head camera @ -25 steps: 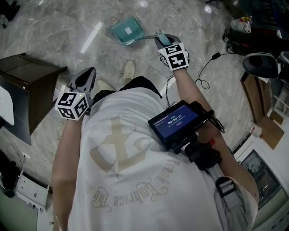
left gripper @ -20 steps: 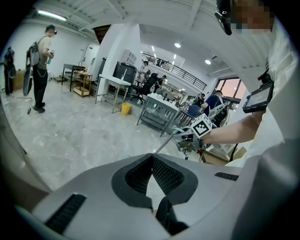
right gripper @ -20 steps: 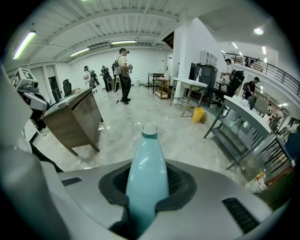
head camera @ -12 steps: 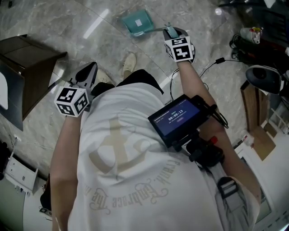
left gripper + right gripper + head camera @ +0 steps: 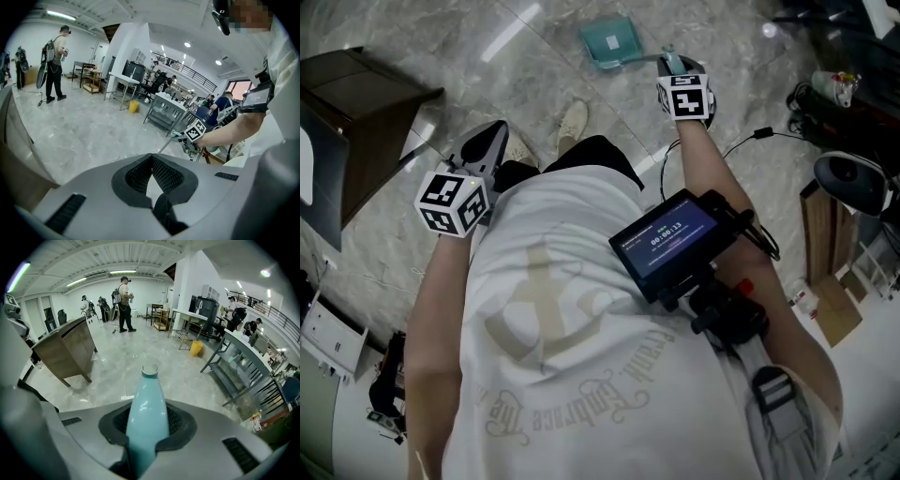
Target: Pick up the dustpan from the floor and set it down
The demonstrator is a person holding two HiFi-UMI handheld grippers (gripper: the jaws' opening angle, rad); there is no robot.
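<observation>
The teal dustpan (image 5: 612, 42) lies low over the marble floor at the top of the head view; I cannot tell if its pan touches the floor. Its long handle (image 5: 649, 60) runs right into my right gripper (image 5: 671, 66), which is shut on it. In the right gripper view the teal handle (image 5: 146, 413) sticks out from between the dark pads. My left gripper (image 5: 491, 133) hangs by the person's left side, far from the dustpan. In the left gripper view my left gripper (image 5: 151, 157) is shut and holds nothing. That view also catches the right gripper's marker cube (image 5: 197, 131).
A brown wooden cabinet (image 5: 356, 112) stands at the left. The person's shoe (image 5: 573, 122) is on the floor below the dustpan. Cables and dark gear (image 5: 825, 94) crowd the right side. Metal racks (image 5: 243, 366) and a yellow bin (image 5: 196, 348) stand farther off.
My right gripper has carried the dustpan lower and further away, up and to the right in the head view. The left gripper has barely shifted.
</observation>
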